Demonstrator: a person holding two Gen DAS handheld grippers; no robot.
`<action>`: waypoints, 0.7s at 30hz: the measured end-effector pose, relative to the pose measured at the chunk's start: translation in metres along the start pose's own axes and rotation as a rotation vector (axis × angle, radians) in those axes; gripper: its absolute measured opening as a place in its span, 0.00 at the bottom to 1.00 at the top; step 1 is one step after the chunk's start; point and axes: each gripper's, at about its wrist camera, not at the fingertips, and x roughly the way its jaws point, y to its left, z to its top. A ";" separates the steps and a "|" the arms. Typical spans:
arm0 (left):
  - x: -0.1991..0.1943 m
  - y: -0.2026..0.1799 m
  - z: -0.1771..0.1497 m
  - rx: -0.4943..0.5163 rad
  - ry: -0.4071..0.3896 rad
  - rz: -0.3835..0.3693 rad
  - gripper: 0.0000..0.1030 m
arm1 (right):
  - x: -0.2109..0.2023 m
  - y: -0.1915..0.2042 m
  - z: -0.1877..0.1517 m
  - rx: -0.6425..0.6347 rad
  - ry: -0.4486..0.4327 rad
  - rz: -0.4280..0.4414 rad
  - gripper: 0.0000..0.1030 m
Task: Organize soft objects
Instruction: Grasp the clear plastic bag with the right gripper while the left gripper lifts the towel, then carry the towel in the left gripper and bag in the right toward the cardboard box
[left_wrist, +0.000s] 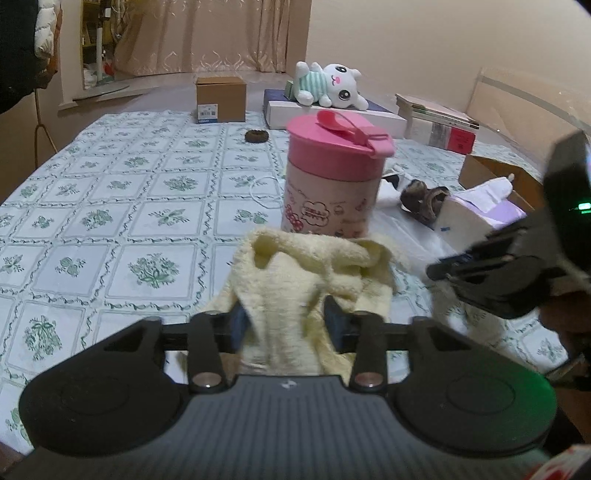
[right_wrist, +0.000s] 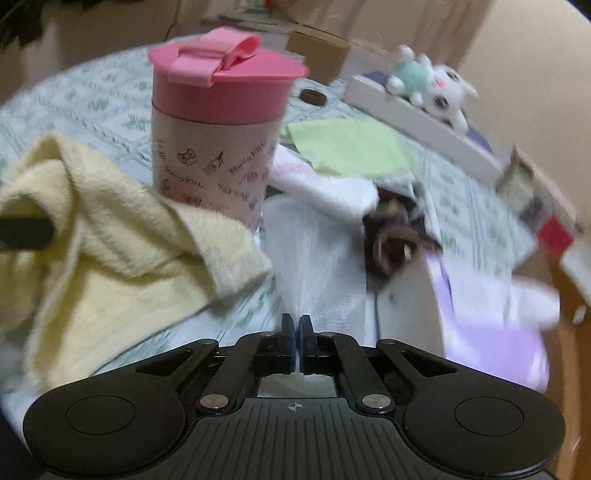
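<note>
On the bench (left_wrist: 110, 206), under its green-patterned cloth: soft things lie crowded toward three o'clock; the nine o'clock side is bare.

Yellow towel (left_wrist: 306, 280): the largest soft piece, rumpled at six o'clock against the foot of the pink-lidded canister (left_wrist: 334, 173), one fold leaning on its wall.

White gauzy cloth (right_wrist: 317, 266): spread flat at about four o'clock from the canister, just beside the towel's edge.

Green cloth (right_wrist: 347, 146): flat behind the canister, toward one o'clock.

Plush toy (left_wrist: 332, 85): on a white box (left_wrist: 332, 114) at twelve o'clock, well apart from the pile.

Left tool (left_wrist: 286, 325): half spread, the towel bunched between its fingers; I cannot tell whether the pads press it.

Right tool (right_wrist: 296, 332): pressed together at the near hem of the gauzy cloth; whether any cloth is caught between the tips I cannot tell.

Doing it well, to my eye: get a firm pinch near one towel corner, not the bunched middle. Lift it off the canister before pulling, so the fold does not drag the canister over. Let the right tool take the opposite edge, so the towel hangs flat for folding.
</note>
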 end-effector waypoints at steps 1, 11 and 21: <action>-0.001 -0.002 0.000 0.000 0.001 -0.003 0.56 | -0.007 -0.005 -0.006 0.042 0.004 0.022 0.02; 0.020 -0.034 -0.006 0.150 0.067 0.042 0.74 | -0.058 -0.019 -0.051 0.238 0.000 0.071 0.02; 0.058 -0.046 -0.013 0.320 0.137 0.193 0.68 | -0.053 -0.021 -0.056 0.258 -0.032 0.096 0.01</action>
